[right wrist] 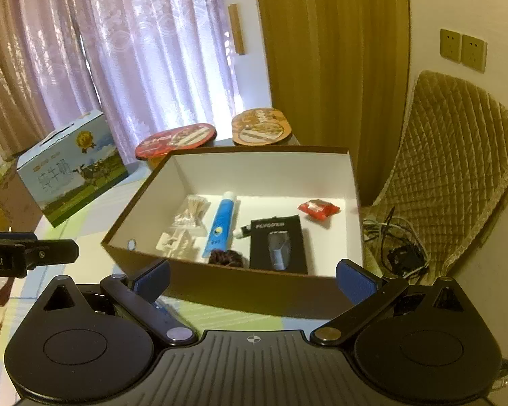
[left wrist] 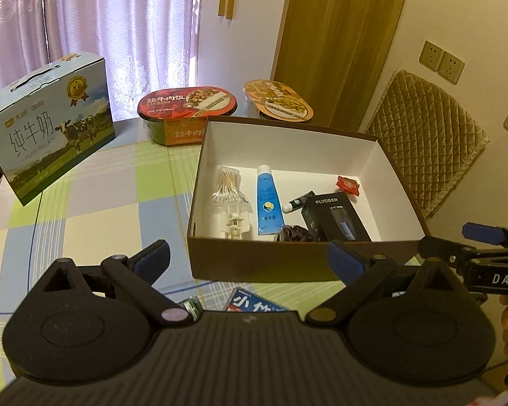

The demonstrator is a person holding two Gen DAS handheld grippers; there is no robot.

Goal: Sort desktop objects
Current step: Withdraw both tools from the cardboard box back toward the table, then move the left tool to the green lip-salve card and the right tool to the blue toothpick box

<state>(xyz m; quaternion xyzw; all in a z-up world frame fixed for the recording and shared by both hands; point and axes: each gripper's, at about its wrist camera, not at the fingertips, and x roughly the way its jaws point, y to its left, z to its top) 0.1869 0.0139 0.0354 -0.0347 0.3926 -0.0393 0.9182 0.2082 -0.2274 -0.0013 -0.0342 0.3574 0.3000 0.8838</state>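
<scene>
A brown cardboard box (left wrist: 254, 264) with a white inside stands on the checked tablecloth; it also shows in the right wrist view (right wrist: 254, 291). In it lie a bag of cotton swabs (left wrist: 229, 184), a blue tube (left wrist: 268, 203), a black Flyco box (left wrist: 335, 218), a red sachet (left wrist: 348, 184), a small black tube (left wrist: 296, 203) and a dark hair tie (left wrist: 294, 233). My left gripper (left wrist: 249, 258) is open and empty in front of the box. My right gripper (right wrist: 254, 280) is open and empty, at the box's near wall. A blue packet (left wrist: 254, 301) lies under the left gripper.
A milk carton box (left wrist: 47, 132) stands at the far left. Two instant meal bowls, one red (left wrist: 189, 108) and one orange (left wrist: 277, 99), stand behind the box. A quilted chair (right wrist: 450, 169) with cables (right wrist: 396, 243) on its seat is to the right.
</scene>
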